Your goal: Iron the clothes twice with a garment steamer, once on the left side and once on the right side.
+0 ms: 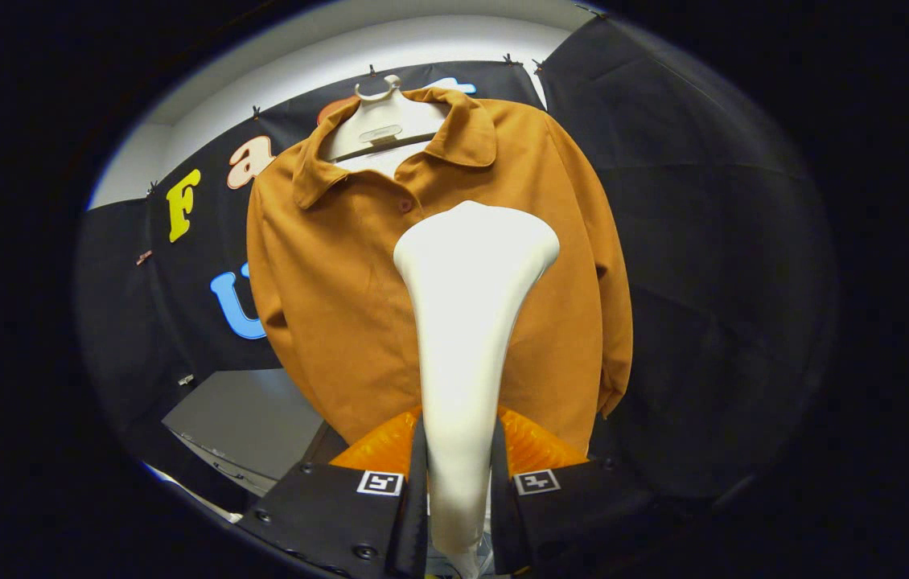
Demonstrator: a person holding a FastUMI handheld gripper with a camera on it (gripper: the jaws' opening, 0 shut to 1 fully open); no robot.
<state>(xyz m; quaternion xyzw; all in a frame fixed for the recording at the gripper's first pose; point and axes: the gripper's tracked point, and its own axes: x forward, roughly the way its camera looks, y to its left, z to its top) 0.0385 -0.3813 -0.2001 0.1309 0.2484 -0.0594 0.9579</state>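
Squarely between gripper (458, 482) fingers, white steamer (466, 322) against brown shirt (334, 297)

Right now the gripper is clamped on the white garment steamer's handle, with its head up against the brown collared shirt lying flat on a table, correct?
Not quite. The gripper is clamped on the white garment steamer, but the brown collared shirt hangs upright on a white hanger, as the gripper view shows.

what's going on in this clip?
A handheld gripper is shut on the handle of a white garment steamer, both fingers pressing its sides. The steamer head is raised in front of a brown shirt on a white hanger, about mid-chest by the button placket. Whether the head touches the fabric can't be told.
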